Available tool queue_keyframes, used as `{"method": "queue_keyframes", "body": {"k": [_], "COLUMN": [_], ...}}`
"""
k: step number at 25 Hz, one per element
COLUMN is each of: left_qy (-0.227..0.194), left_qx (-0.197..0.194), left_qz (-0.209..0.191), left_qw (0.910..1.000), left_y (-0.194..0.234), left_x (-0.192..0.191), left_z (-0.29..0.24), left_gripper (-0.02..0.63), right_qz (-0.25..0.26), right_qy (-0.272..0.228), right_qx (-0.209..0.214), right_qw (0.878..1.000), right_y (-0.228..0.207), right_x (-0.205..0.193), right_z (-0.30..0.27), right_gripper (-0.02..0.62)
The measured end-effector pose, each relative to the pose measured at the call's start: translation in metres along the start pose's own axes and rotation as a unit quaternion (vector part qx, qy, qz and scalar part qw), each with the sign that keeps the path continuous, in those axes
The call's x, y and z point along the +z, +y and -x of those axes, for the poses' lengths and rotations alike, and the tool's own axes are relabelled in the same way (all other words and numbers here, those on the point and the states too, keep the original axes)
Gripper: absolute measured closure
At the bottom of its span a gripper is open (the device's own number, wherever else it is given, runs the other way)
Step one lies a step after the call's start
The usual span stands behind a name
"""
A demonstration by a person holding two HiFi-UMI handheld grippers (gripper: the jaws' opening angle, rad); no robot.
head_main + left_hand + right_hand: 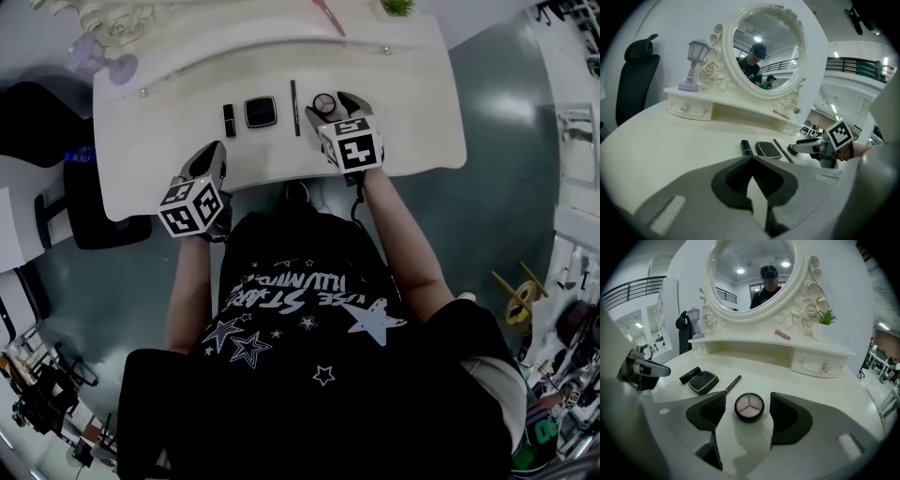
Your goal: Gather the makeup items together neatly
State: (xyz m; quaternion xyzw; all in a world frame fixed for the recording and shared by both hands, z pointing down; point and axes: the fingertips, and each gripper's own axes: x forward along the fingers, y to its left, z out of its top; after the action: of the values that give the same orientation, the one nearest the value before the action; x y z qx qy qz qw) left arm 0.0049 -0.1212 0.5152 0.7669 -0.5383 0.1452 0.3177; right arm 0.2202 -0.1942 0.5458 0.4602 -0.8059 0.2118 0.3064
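Four makeup items lie in a row on the white vanity table (159,159): a black lipstick (230,119), a black square compact (261,111), a thin dark pencil (294,107) and a round open compact (324,101) with pale pink pans. My right gripper (747,396) is open, one jaw on each side of the round compact (749,407), with a gap on both sides. The pencil (731,383) sits just left of it. My left gripper (751,158) hovers shut and empty near the table's front edge, short of the lipstick (746,147) and square compact (768,149).
An ornate oval mirror (764,47) stands on a raised shelf with small drawers (820,365) at the back. On the shelf are a lilac lamp (696,63), a pink item (783,334) and a small plant (826,319). A black chair (89,211) stands to the left.
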Motion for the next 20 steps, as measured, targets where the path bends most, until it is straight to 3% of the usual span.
{"method": "queue_keyframes", "body": {"k": [5,10,18,20], "left_qy": [-0.010,-0.023,-0.042,-0.045], "left_qx": [0.000,-0.011,-0.017,-0.019], "left_qz": [0.005,-0.002,0.003,0.002], "left_qw": [0.9999,0.9997,0.9990,0.9988], "left_y": [0.002,-0.001,-0.007,-0.011], "left_x": [-0.001,-0.001,-0.022,-0.028], "left_z": [0.006,0.017,0.067,0.083], "left_gripper": [0.604,0.604,0.604,0.604], "right_qz": [-0.027,-0.031,-0.030,-0.031], "right_qy": [-0.039,-0.074,-0.099,-0.107], "right_qx": [-0.024,-0.055,-0.077,-0.076], "right_qw": [0.999,0.995,0.992,0.991], "right_y": [-0.008,-0.005,0.029,0.040], "right_x": [0.014,0.024,0.015,0.012], "right_z": [0.011,0.026,0.068,0.081], "right_gripper": [0.309,0.417,0.565,0.565]}}
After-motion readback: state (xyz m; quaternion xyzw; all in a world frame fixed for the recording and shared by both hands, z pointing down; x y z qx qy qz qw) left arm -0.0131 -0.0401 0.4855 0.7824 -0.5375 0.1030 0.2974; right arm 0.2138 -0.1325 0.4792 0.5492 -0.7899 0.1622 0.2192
